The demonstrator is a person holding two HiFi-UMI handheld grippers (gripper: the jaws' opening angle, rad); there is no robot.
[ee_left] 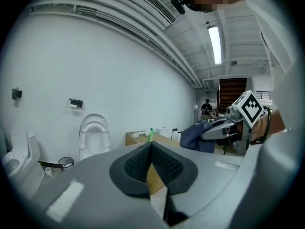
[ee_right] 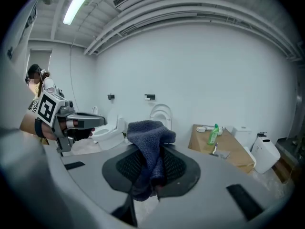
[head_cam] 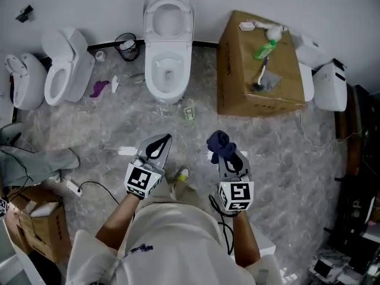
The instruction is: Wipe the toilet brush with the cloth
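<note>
Right gripper (head_cam: 230, 159) clamps the cloth (head_cam: 219, 141); left gripper (head_cam: 157, 148) has its jaws together, empty. Risk: the thinly pinched cloth slips out while rubbing the far-right brush (head_cam: 262, 76).

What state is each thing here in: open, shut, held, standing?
left gripper, jaws together, empty
right gripper, shut on the cloth
cloth, bunched, pinched between the right gripper's jaws
toilet brush, on the cardboard box, untouched
green bottle, upright on the box
middle toilet, lid raised
left toilet, lid raised
</note>
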